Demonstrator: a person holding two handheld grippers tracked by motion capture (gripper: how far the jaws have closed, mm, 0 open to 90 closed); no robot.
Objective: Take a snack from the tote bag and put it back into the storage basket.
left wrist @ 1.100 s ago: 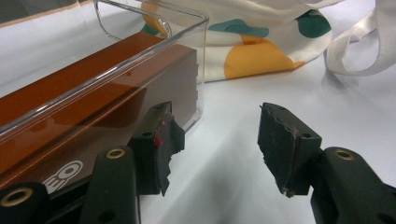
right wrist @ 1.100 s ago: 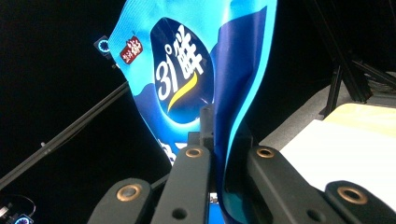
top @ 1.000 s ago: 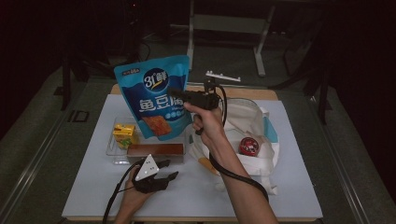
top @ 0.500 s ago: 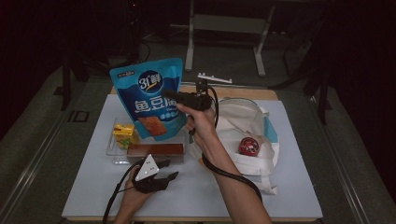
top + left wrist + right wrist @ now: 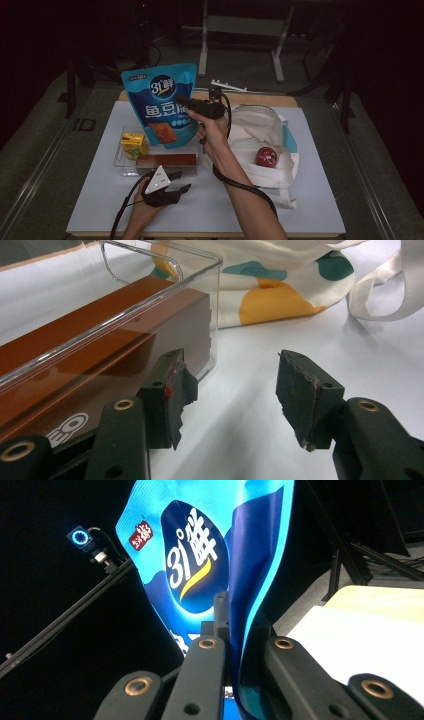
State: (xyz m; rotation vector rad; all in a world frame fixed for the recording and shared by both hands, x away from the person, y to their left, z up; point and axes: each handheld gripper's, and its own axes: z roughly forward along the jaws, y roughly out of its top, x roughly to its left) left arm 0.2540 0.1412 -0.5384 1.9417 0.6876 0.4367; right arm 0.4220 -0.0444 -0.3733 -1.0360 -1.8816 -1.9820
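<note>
At the left, a clear tray [image 5: 120, 162] holds a yellow carton [image 5: 133, 144] and a brown box [image 5: 166, 161]. The left gripper [image 5: 172, 182] rests on the table [image 5: 310, 200] just near of this tray, jaws released and parted with nothing between them. The left gripper view shows the tray's clear wall [image 5: 150, 315] beside the left jaw and bare table ahead. At centre, the blue snack pouch [image 5: 162, 102] hangs upright above the tray, clamped at its right edge by the right gripper [image 5: 190, 104]. The right gripper view shows the pouch [image 5: 200, 555] pinched between the jaws. To the right lies a white cloth bag [image 5: 260, 145] bearing a red round item [image 5: 266, 156].
</note>
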